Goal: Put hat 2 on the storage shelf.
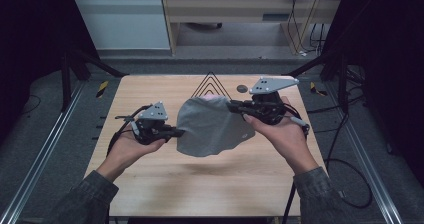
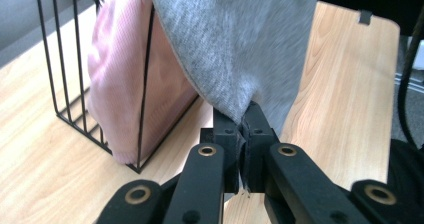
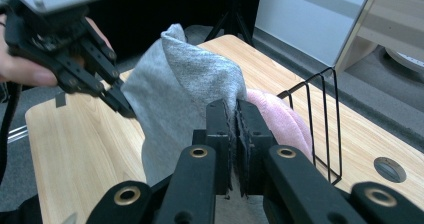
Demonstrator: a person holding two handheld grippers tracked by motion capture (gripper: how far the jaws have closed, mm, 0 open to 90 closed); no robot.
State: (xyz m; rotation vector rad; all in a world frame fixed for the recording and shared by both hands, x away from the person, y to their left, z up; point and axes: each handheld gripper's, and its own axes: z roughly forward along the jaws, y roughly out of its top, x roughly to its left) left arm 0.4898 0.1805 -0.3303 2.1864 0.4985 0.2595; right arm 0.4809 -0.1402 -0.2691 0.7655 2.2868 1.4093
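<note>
The grey cloth (image 1: 210, 126) hangs between the two grippers above the middle of the tabletop (image 1: 200, 184), just in front of the black wire rack (image 1: 211, 85) near the far edge, which holds a pink cloth (image 2: 120, 79). The left gripper (image 1: 176, 132) is clenched on one edge and the right gripper (image 1: 234, 105) on the opposite one. Soft, light and limp, the cloth will probably sag and fold wherever unsupported, so edges or corners seem the best hold.
</note>
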